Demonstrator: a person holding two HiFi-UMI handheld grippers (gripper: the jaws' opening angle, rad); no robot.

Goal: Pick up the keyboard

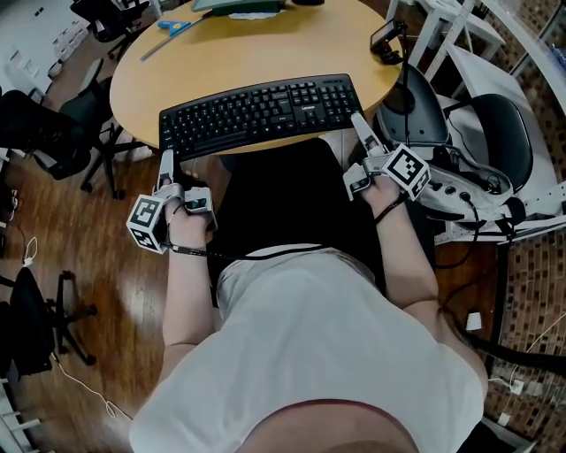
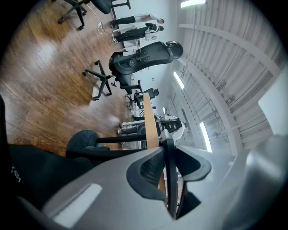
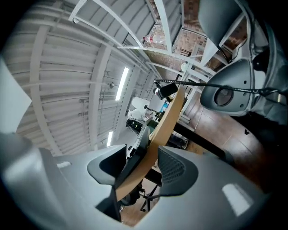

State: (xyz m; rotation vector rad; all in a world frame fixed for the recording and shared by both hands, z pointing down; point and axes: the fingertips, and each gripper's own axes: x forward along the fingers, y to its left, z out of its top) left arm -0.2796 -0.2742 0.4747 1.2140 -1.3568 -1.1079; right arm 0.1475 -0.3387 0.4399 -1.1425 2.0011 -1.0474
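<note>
A black keyboard (image 1: 261, 111) lies along the near edge of the round wooden table (image 1: 265, 53). My left gripper (image 1: 166, 161) is at its left end. In the left gripper view the keyboard's thin black edge (image 2: 171, 193) stands between the pads of the left gripper (image 2: 168, 157), which are shut on it, with the table's edge (image 2: 150, 121) just beside. My right gripper (image 1: 358, 119) is at the keyboard's right end. In the right gripper view the right gripper (image 3: 141, 166) is open. The keyboard (image 3: 140, 144) and the table board (image 3: 166, 121) run between its jaws, with a gap at the under pad.
A black office chair (image 1: 35, 133) stands left of the table and a grey-backed chair (image 1: 416, 106) at its right. A small black device (image 1: 386, 40) and a blue tool (image 1: 177, 26) lie on the table's far side. The person sits on a black seat (image 1: 283, 195) close to the table.
</note>
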